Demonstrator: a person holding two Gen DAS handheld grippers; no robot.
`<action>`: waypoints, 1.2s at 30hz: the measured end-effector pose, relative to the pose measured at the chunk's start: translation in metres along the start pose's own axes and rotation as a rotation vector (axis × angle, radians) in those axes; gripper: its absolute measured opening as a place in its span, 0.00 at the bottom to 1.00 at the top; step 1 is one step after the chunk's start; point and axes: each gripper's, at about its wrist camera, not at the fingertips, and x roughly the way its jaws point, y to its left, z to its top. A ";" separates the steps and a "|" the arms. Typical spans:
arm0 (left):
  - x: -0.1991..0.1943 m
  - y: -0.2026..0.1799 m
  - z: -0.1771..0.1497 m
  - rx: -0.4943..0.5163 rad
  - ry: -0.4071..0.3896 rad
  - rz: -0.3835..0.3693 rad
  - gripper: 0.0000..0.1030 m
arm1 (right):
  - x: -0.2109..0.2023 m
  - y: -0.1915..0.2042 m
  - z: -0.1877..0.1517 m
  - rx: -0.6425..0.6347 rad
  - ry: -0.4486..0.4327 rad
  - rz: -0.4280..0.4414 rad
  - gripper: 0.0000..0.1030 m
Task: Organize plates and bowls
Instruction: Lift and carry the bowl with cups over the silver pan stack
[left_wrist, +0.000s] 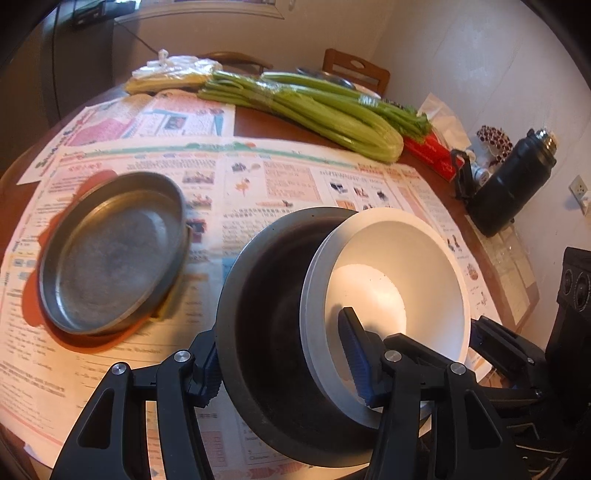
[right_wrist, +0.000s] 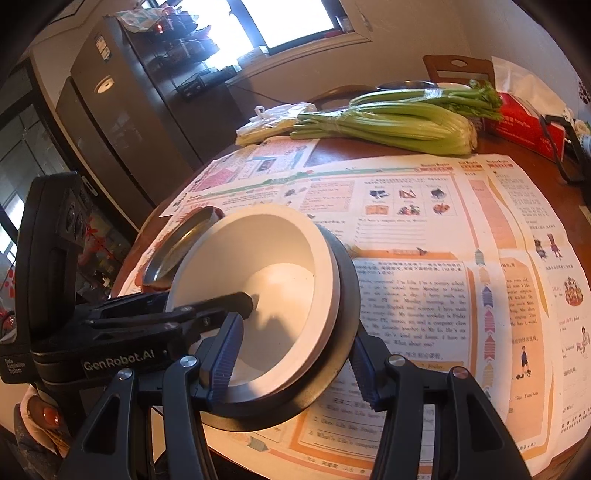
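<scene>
The left claw (left_wrist: 284, 362) gripped the dark bowl (left_wrist: 266, 295) and the white bowl (left_wrist: 391, 280) tilted inside it; the right claw (right_wrist: 295, 358) clamped both rims together. Both bowls stood over the newspaper-covered worktop (right_wrist: 406, 295). Beyond lay a metal plate (left_wrist: 110, 254), then celery (left_wrist: 332, 114).

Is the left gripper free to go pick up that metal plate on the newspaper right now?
Probably not yet: the left gripper is clamped on the black bowl with the white bowl inside. The metal plate itself lies unobstructed.

You see a white bowl (left_wrist: 391, 280) inside a black bowl (left_wrist: 266, 332), a grey plate (left_wrist: 110, 254), green celery (left_wrist: 332, 110), and colourfully printed newspaper (left_wrist: 277, 177).
</scene>
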 end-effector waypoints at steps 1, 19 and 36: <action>-0.002 0.002 0.001 -0.001 -0.003 0.000 0.55 | 0.000 0.002 0.001 -0.002 0.000 0.002 0.54; -0.039 0.049 0.024 -0.048 -0.100 0.035 0.55 | 0.010 0.057 0.043 -0.110 -0.036 0.034 0.54; -0.056 0.131 0.036 -0.153 -0.130 0.071 0.56 | 0.066 0.126 0.072 -0.204 0.016 0.076 0.54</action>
